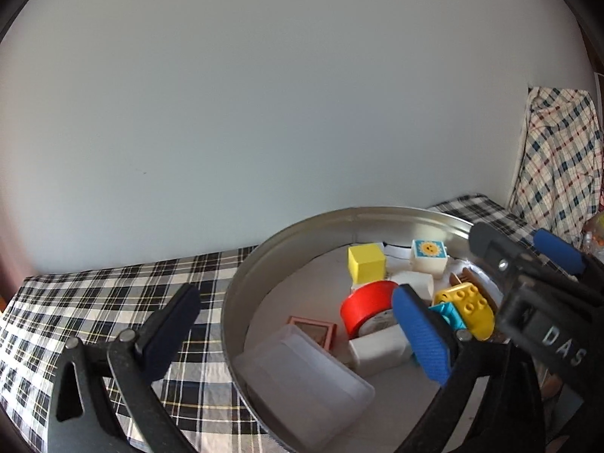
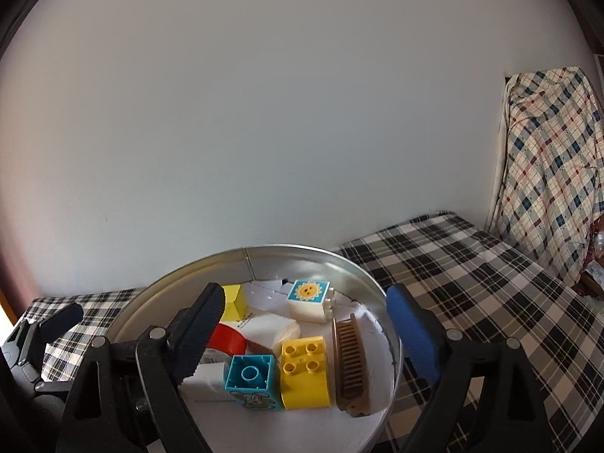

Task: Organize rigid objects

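Both claws, left (image 1: 302,324) and right (image 2: 309,324), spread wide, ungripping, over metal tin (image 2: 351,268) of blocks.

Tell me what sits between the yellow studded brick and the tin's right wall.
In the right wrist view, a brown comb lies between the yellow studded brick and the round metal tin wall, teeth up.

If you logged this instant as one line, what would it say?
left tongs: open, empty | right tongs: open, empty | round metal tin: holds brown comb, yellow studded brick, red tape roll
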### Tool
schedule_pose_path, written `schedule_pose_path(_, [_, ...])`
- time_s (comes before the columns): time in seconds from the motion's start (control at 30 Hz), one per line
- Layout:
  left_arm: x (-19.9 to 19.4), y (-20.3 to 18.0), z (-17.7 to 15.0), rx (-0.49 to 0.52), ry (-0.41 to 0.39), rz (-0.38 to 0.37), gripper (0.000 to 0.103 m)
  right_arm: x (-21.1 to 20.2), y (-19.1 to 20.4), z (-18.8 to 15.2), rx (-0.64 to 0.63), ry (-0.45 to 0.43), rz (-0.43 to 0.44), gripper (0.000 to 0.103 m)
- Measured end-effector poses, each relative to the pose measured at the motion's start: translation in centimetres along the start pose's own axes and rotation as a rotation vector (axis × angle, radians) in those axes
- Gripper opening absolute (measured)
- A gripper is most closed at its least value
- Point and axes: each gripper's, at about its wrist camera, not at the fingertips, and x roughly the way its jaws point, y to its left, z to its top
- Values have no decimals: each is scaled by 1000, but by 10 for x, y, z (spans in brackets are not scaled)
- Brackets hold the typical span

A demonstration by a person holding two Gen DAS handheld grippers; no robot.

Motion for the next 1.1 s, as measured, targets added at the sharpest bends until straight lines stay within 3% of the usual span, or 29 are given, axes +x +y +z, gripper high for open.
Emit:
schedule_pose_path(0.43, [-11, 5, -10, -27, -43, 22, 103, -14, 26, -9, -141, -112, -29, 89])
schedule_pose_path(0.73, [-32, 3, -16, -25, -80, 16, 103, -34, 27, -13, -108, -163, -18, 89])
schedule_pose_path(1.1, [-57, 8, -25, -39, -141, -6, 103, -70, 19, -18, -67, -282, -78, 90])
